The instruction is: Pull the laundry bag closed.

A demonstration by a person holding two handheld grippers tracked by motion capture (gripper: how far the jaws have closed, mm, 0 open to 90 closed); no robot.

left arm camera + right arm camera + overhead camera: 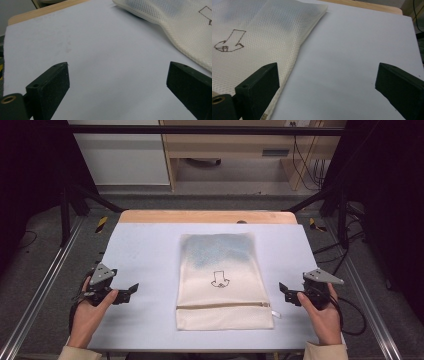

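A cream mesh laundry bag (pixel 222 279) lies flat in the middle of the white table mat (pixel 145 250), its zipper (pixel 225 305) running across near the front end. A drawn arrow mark (pixel 219 280) shows on its top, and something bluish shades the far half from inside. My left gripper (pixel 131 292) rests low over the mat left of the bag, jaws wide open and empty. My right gripper (pixel 284 292) sits open to the right of the bag. The bag's edge (pixel 185 32) crosses the left gripper view's upper right. In the right gripper view the bag (pixel 259 37) lies at left.
The mat covers a wooden table (pixel 205 216) whose far edge shows. Metal frame rails (pixel 40 285) run along both sides. Cables (pixel 352 317) trail on the floor at right. A desk and cabinet (pixel 225 150) stand beyond the table.
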